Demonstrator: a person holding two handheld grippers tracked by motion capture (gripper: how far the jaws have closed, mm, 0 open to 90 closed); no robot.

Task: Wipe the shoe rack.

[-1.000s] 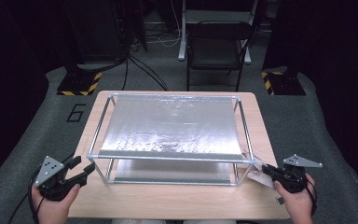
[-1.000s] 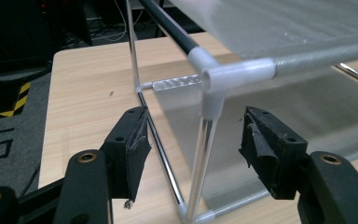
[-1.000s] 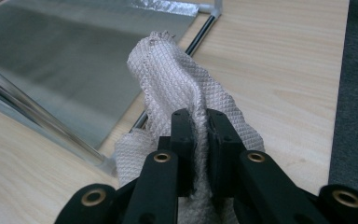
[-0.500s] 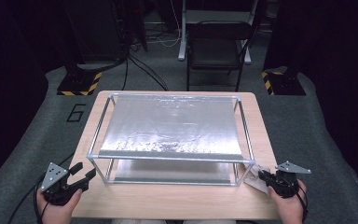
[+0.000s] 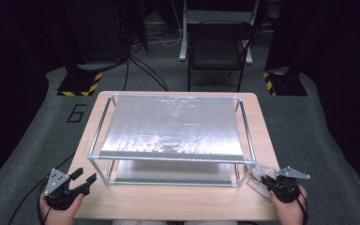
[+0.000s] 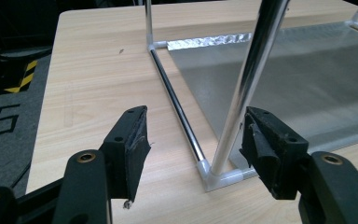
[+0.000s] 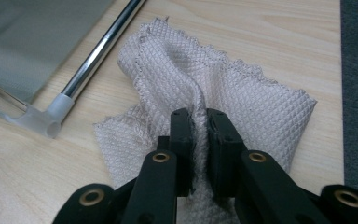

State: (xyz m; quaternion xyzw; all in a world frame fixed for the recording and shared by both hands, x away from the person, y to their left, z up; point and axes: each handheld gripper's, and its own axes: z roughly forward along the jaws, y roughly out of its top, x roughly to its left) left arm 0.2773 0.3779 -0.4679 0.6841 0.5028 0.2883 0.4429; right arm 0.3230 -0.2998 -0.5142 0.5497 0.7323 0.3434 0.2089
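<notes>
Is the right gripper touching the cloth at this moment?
Touching. In the right gripper view, the right gripper has its jaws closed on a raised fold of the cloth, pinching it between the pads.

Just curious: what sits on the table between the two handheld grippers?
The near end of the metal rack, in the high view, separates the open left gripper from the right gripper pinching the cloth.

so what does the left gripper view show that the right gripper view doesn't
Left gripper view: the left gripper open around an upright post of the metal frame, plus the grey floor with a number 6.
Right gripper view: the right gripper shut on a fold of a beige waffle cloth.
Both: the wooden table, the frame's chrome bars with white corner joints, and the silvery sheet.
</notes>
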